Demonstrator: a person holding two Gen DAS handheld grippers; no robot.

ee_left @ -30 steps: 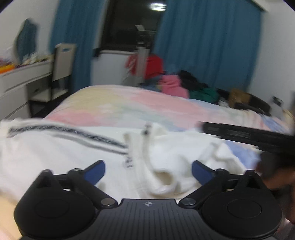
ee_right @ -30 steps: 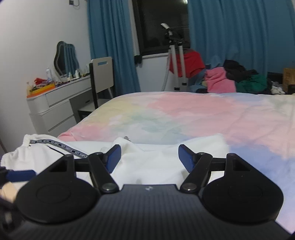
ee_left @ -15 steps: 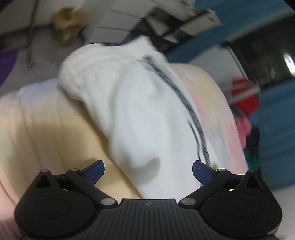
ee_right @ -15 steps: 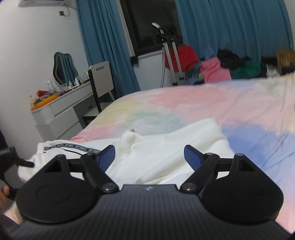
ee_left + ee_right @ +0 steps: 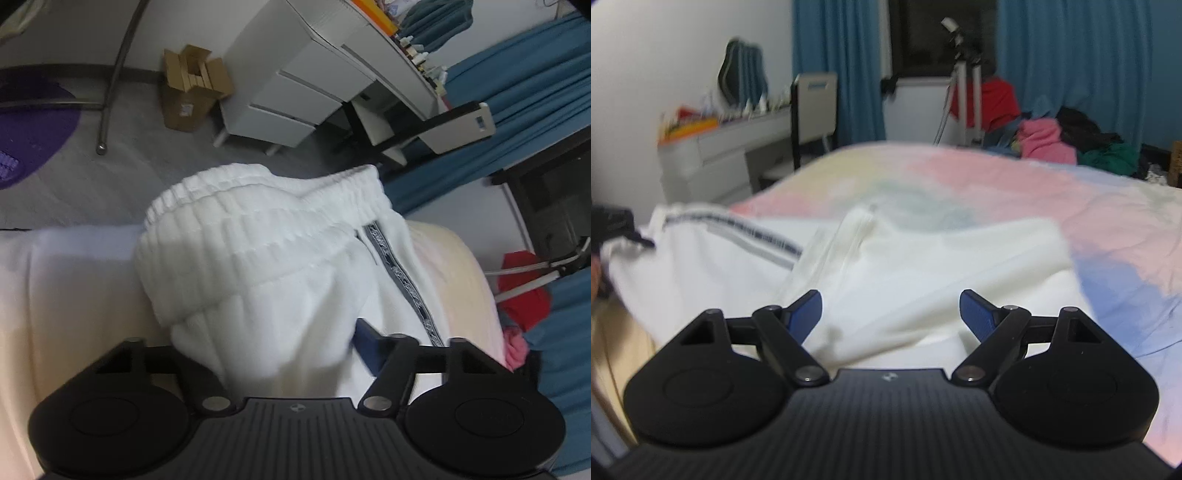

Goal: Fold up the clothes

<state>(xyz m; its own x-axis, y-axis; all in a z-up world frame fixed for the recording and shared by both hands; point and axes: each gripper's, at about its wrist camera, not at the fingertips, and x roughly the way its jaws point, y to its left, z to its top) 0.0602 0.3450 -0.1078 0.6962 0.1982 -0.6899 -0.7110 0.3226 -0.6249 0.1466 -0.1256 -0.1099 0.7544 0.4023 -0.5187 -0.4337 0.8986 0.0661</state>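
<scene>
Left gripper (image 5: 291, 354) swung bedside, jaws closing on white trousers (image 5: 280, 266); right gripper (image 5: 891, 314) wide; pastel bedspread (image 5: 997, 184).

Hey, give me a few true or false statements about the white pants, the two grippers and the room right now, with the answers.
1. The white pants have a dark patterned stripe down the side. True.
2. The right gripper is clamped on the pants. False: its jaws stand wide apart, with the fabric lying between them untouched.
3. The left gripper has white fabric between its jaws. True: its jaws have just been closing, and the cloth hides one finger.
4. The curtains are red. False: they are blue; only a garment by the window is red.
5. The pants lie on the floor. False: they lie on the pastel bedspread.
</scene>
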